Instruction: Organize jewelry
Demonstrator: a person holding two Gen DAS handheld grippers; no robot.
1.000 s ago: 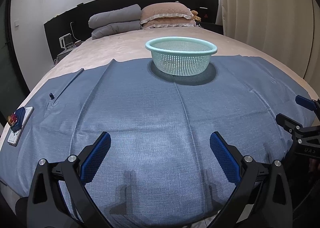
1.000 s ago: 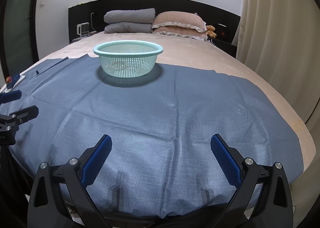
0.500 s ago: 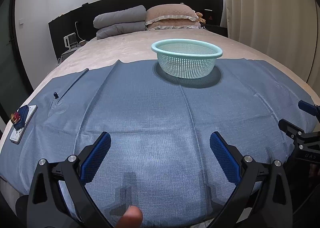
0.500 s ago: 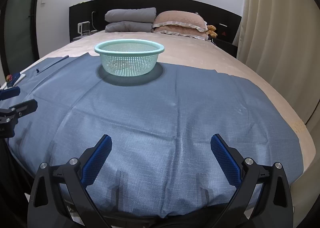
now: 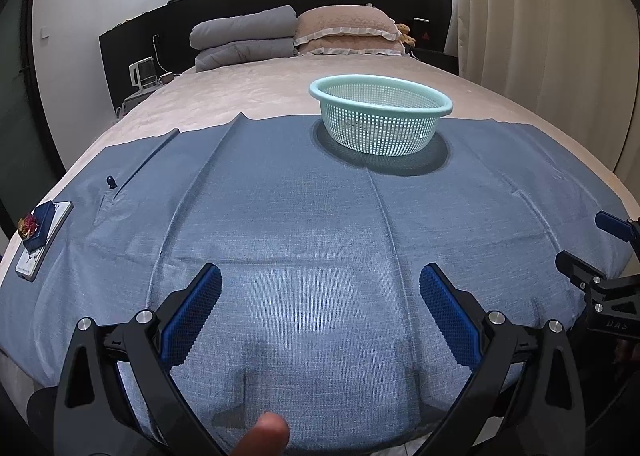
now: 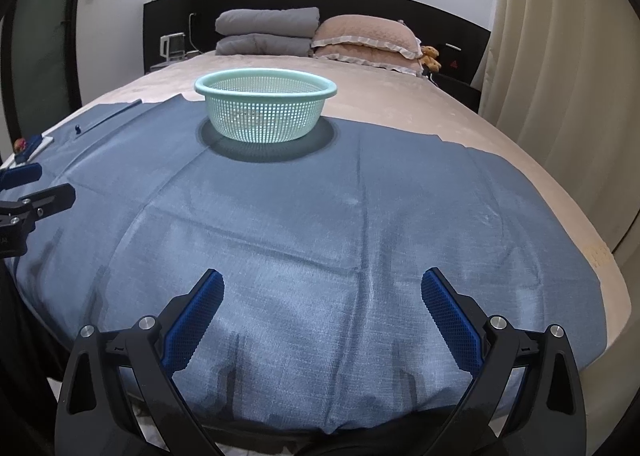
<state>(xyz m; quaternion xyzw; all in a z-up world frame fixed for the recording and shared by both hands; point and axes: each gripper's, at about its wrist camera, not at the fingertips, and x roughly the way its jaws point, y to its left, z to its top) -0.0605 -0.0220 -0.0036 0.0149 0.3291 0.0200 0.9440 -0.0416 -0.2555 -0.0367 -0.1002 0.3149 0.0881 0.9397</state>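
Both grippers hang over the near edge of the blue cloth [image 5: 320,215], and I read each as empty. Left gripper [image 5: 320,284]: jaws spread wide, nothing between the blue pads. Right gripper [image 6: 322,288]: same, spread and empty. A fingertip [image 5: 264,436] shows at 6 o'clock in the left view. The mint basket [image 5: 380,115] sits on the cloth's far edge at 12 to 1 o'clock. The jewelry, a dark blue box [image 5: 40,223] with something red and gold on it, lies on a white card [image 5: 30,264] at 9 o'clock. A small dark piece [image 5: 110,180] rests at 10 o'clock.
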